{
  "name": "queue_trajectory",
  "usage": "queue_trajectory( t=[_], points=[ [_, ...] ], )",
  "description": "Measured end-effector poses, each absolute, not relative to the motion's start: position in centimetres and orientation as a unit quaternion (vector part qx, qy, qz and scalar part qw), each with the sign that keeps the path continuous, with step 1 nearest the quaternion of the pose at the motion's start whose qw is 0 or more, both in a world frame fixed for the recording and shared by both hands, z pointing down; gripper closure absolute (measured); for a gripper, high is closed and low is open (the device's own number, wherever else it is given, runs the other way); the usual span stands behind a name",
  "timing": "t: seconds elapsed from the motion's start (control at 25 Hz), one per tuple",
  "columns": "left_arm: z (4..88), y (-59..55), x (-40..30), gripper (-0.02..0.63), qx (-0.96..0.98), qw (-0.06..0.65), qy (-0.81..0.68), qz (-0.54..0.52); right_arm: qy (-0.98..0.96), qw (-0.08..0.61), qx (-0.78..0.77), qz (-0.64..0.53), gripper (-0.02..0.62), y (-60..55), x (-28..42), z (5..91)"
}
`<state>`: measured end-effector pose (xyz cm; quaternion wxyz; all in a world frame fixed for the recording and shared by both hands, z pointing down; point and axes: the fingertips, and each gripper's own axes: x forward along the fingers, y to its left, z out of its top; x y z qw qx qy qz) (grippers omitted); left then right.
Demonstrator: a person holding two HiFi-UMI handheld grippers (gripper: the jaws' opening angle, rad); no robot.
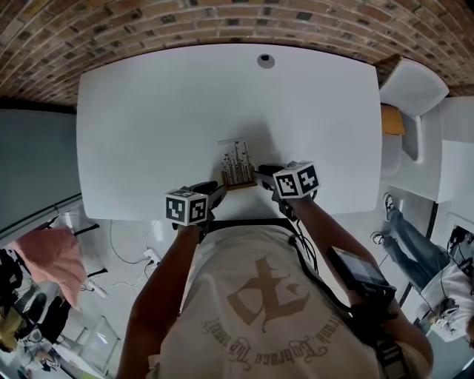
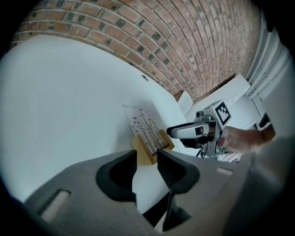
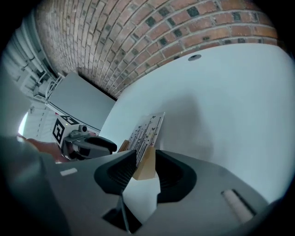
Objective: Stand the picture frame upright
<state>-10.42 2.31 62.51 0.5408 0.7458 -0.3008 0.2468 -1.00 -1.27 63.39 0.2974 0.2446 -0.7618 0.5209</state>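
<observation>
The picture frame (image 1: pixel 237 163) stands upright in its wooden base (image 1: pixel 239 184) near the front edge of the white table (image 1: pixel 148 126). It is a clear panel printed with thin dark lines. My left gripper (image 1: pixel 217 190) is just left of the base and my right gripper (image 1: pixel 264 176) just right of it. In the left gripper view the frame (image 2: pixel 146 128) and base (image 2: pixel 145 154) lie right ahead of the open left gripper (image 2: pixel 146 162). In the right gripper view the base's end (image 3: pixel 145 166) sits between the jaws of the open right gripper (image 3: pixel 146 162), below the frame (image 3: pixel 146 131).
A round grey grommet (image 1: pixel 266 61) sits at the table's far edge, in front of a brick wall (image 1: pixel 222 18). A white chair (image 1: pixel 415 85) stands at the table's right end. The table's front edge (image 1: pixel 222 215) runs just behind both grippers.
</observation>
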Motion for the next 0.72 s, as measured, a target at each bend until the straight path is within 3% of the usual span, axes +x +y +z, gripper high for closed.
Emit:
queue_trajectory(
  t=[0.72],
  points=[
    [63.9,0.9,-9.0,0.442,0.718,0.556,-0.293,0.300,-0.729,0.325,0.230,0.557,0.449,-0.1,-2.1,64.7]
  ],
)
